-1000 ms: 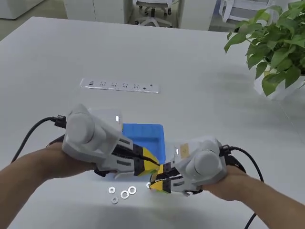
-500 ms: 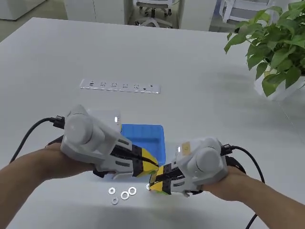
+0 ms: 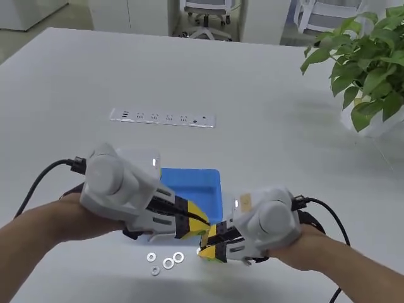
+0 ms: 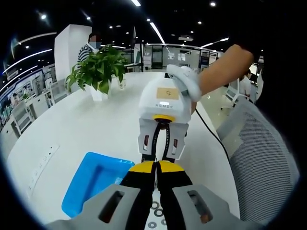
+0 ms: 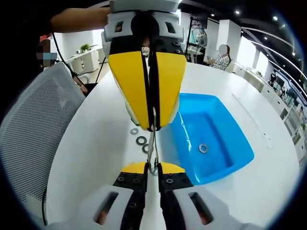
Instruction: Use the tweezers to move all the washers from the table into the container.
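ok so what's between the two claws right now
The tweezers bridge the gap, running from the left claw to the right claw, as the right gripper view shows. Loose washers lie beside them.

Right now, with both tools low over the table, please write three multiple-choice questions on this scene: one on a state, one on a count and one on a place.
1. The right tool is:
A. open and empty
B. shut on the tweezers
C. shut on a washer

2. How many washers show inside the container in the right gripper view?
A. none
B. one
C. five

3. The loose washers lie:
A. on the table near the container
B. piled in the container
C. in the right tool

Answers: B, its jaws pinch the tweezers' end; B, a single washer lies on the blue bottom; A, they lie bare on the table beside the container.
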Demonstrator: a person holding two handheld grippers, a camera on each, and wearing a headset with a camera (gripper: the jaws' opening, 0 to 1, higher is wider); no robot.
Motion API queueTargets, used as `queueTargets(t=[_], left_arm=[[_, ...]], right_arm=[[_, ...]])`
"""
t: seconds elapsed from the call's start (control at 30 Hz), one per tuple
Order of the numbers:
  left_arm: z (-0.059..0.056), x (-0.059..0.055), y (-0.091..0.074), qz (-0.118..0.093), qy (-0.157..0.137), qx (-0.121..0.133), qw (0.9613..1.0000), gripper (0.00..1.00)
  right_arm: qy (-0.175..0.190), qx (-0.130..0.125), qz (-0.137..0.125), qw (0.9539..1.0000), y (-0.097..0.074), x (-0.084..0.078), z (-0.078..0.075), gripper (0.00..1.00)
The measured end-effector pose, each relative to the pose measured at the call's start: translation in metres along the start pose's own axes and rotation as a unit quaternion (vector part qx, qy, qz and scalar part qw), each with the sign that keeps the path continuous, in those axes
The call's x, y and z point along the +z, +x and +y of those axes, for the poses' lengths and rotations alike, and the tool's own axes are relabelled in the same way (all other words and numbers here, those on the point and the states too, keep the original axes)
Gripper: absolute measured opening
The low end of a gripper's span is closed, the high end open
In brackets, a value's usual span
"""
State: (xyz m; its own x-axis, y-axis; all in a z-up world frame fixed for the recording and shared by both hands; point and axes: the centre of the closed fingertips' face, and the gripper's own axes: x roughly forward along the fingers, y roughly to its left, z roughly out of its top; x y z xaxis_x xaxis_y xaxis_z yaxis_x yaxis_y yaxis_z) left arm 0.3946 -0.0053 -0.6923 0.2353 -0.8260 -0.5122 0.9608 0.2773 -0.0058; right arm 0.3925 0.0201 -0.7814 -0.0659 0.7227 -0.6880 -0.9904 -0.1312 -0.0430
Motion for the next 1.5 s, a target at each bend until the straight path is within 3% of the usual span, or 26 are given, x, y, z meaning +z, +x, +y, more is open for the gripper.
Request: queueTargets(t=[0.33, 0.57, 0.9, 1.03, 1.23, 1.5], left_arm=[[0.000, 0.002, -0.002, 0.000, 0.001, 0.005, 1.0000, 0.06], [-0.002, 0.007, -0.010, -0.010, -0.002, 0.009, 0.9999, 0.16], [0.001, -0.003, -0.030, -0.017, -0.030, 0.032, 0.9989, 0.42], [0.003, -0.008, -0.039, -0.019, -0.046, 0.049, 0.9975, 0.57], [0.005, -0.014, -0.052, -0.024, -0.075, 0.070, 0.9944, 0.72], [0.006, -0.020, -0.068, -0.026, -0.090, 0.100, 0.9906, 0.88]], right_arm=[[0.014, -0.001, -0.007, 0.9999, 0.000, 0.003, -0.001, 0.08], [0.018, -0.005, -0.012, 0.9998, -0.005, 0.009, -0.002, 0.09], [0.016, -0.011, -0.018, 0.9996, -0.014, 0.021, 0.000, 0.09], [0.013, -0.015, -0.021, 0.9996, -0.018, 0.026, 0.000, 0.09], [-0.004, -0.016, -0.018, 0.9997, -0.025, 0.036, -0.002, 0.09], [-0.019, -0.020, -0.028, 0.9992, -0.037, 0.057, -0.011, 0.09]])
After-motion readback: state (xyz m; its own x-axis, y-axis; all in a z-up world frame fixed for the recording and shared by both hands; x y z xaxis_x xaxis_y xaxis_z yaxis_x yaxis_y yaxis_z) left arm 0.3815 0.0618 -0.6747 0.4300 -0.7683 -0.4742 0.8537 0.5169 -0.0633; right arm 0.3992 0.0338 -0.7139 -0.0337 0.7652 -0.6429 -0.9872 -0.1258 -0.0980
